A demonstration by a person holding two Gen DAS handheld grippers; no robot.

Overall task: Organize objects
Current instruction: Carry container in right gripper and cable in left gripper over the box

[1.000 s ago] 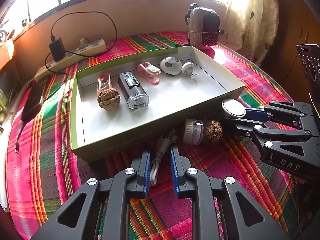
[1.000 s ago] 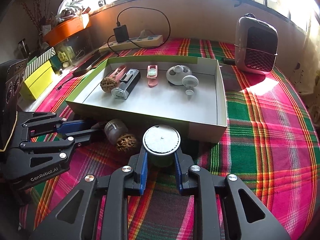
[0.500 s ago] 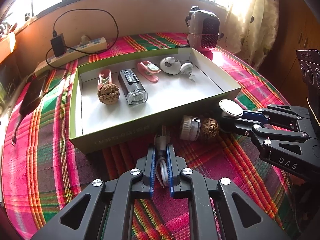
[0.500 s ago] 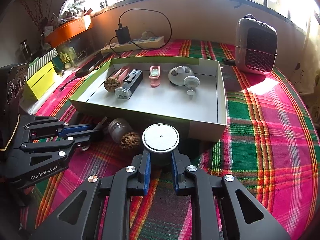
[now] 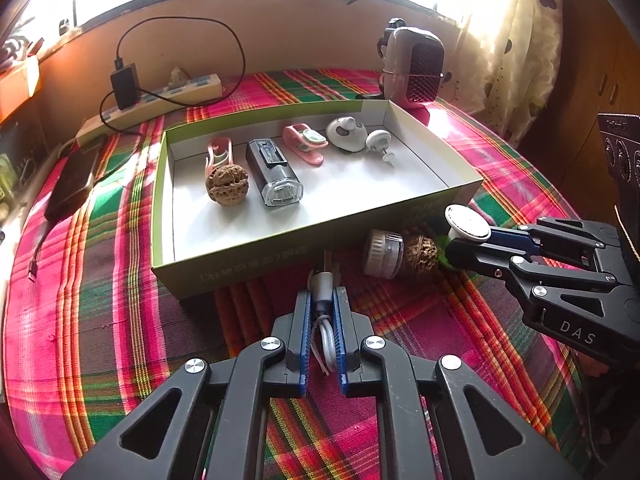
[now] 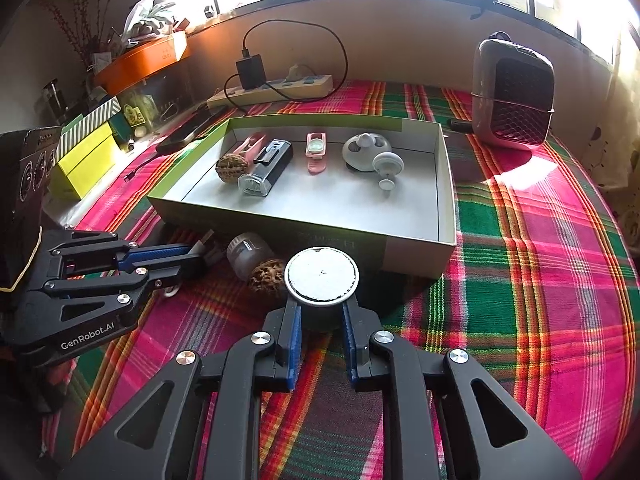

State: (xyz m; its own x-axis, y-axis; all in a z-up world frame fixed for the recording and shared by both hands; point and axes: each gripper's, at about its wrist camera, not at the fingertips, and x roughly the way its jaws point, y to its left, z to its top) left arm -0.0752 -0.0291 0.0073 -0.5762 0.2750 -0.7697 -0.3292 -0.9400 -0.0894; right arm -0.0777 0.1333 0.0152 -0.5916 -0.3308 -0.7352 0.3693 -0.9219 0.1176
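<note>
My left gripper [image 5: 322, 308] pinches the grey cable plug [image 5: 322, 285], its long side pointing far toward the green box [image 5: 280, 252] just ahead, while my right gripper [image 6: 321, 318] squeezes the round tin [image 6: 321, 280] near the box's front wall.

The cloth [image 5: 100, 320] is plaid in pink, green, dark purple and orange stripes. The box [image 5: 280, 256] is olive green outside and white inside, holding a brown walnut [image 5: 227, 183], a black and clear torch [image 5: 273, 178], a pink clip [image 5: 304, 144] and white knobs [image 5: 346, 133]. Both grippers, left [image 5: 322, 320] and right [image 6: 322, 320], are black with blue pads [image 5: 303, 320]; the right one's lid [image 6: 321, 274] is white with a grey rim.
</note>
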